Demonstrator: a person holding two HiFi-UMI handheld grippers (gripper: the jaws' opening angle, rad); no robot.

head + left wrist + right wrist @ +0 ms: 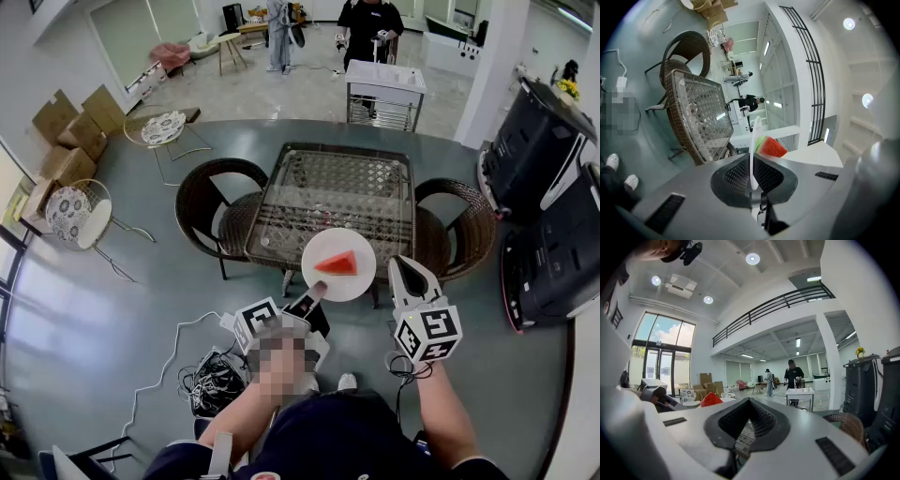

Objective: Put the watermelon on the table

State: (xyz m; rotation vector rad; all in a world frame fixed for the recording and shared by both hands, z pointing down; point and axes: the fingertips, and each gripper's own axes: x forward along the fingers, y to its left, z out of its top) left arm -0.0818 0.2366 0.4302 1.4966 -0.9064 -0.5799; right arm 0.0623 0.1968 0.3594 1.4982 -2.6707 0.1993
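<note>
The watermelon [337, 264], a red triangular wedge with a thin green rind, lies on a smooth, round white plate [359, 251] that we carry in the air, not yet on the table. The left claw [312, 296] is pinched onto the plate's near rim. In the left gripper view the plate shows edge-on as a thin white line between the ribbed black pads, with the wedge [771, 147] on its far half. In the head view the plate overlaps the near edge of the tabletop [337, 192], a rectangular glass sheet over dark woven wicker with a dark frame around it. We cannot tell how high the plate hangs above that edge. The right claw [411, 274] hovers just beside the plate on its right, apart from it. In the right gripper view its jaws stand slightly spread with nothing between them, and only the glass and wicker show through the narrow gap. A rounded wicker chair [211, 202] flanks the table on the left and another [459, 225] on the right, both tucked close to its long sides. That leaves the near short edge free, with glossy grey floor [112, 309] before it. A tangle of cables [211, 380] lies on the floor near our feet, and tall black machines [548, 234] crowd the right side.
</note>
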